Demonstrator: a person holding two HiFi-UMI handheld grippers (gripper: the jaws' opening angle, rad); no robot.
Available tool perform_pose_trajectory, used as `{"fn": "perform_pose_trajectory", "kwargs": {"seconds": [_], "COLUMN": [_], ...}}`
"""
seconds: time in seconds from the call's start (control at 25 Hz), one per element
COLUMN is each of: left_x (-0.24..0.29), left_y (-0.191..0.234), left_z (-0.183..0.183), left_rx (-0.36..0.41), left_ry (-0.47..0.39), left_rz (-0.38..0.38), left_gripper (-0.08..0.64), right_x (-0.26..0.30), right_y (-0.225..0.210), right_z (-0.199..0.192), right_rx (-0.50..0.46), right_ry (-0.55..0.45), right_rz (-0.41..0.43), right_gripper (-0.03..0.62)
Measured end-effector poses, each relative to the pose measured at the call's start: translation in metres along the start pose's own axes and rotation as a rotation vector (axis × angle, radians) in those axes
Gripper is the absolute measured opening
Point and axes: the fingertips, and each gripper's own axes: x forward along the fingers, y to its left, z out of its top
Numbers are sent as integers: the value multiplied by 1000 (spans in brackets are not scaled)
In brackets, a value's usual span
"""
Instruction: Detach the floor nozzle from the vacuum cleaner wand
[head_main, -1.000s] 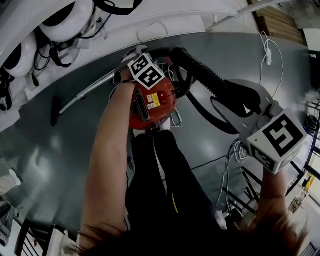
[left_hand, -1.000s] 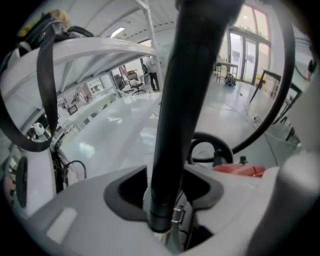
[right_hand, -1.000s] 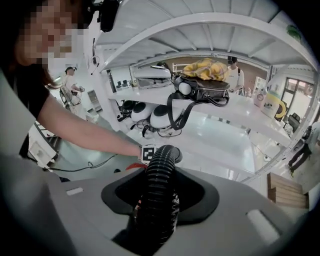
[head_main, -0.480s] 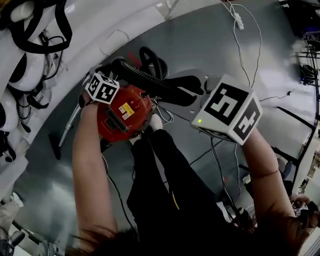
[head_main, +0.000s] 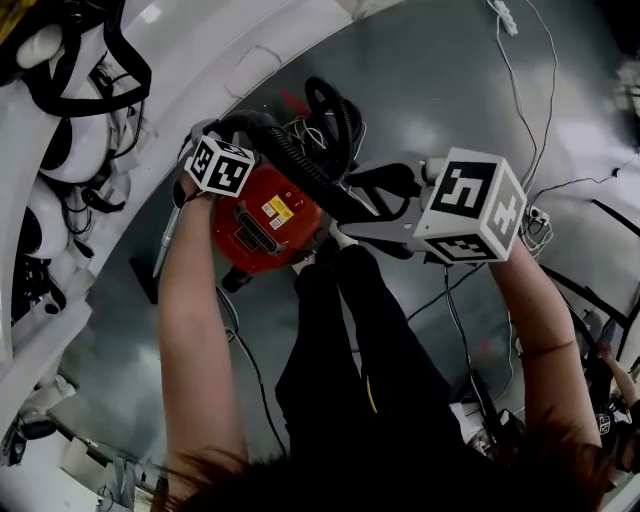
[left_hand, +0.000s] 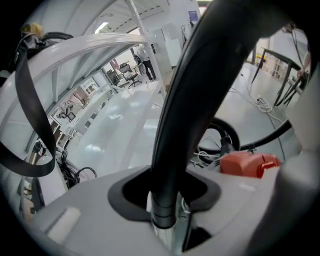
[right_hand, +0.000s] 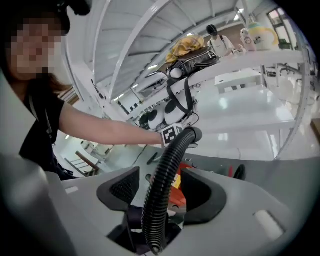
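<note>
Only the head view is showing me the one floor nozzle (head_main: 147, 280), lying on the floor left of the one red vacuum body (head_main: 262, 228). My left gripper (left_hand: 164, 205) jaws are clamping the wand's black tube (left_hand: 185, 115). The right gripper (right_hand: 157, 200) jaws have just been opening and are standing wide around the single hose (right_hand: 167, 170), not pressing it.

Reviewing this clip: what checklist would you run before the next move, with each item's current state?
1. Left gripper grips wand: ok; jaws just closed on it.
2. Right gripper clear of hose: not ok; jaws just opened, hose loose between them.
3. Nozzle detached: not ok; it seems to sit on the wand's far end.
4. A gripper near nozzle: not ok; both are by the vacuum body.
</note>
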Motion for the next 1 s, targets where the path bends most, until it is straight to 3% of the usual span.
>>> {"fn": "perform_pose_trajectory", "kwargs": {"seconds": [0.08,0.4,0.6,0.76,1.0], "left_x": [-4,-34,-67,-94,-116], "left_y": [-1,-12,-32,-41,-52], "left_z": [0,-3,0,3,-1], "left_rx": [8,50,89,109,176], "left_ry": [-6,-26,-70,-117,-149], "left_rz": [-9,-5,-5,12,41], "left_gripper": [155,155,155,154,150], "right_x": [2,48,98,134,172], "right_y": [-3,-60,-67,-52,-28], "right_z": [14,73,89,72,42], "right_rx": [28,196,108,49,14], "right_ry": [-31,-82,188,435,639], "right_rz": [17,1,8,90,182], "right_gripper": [278,264,238,259,278]}}
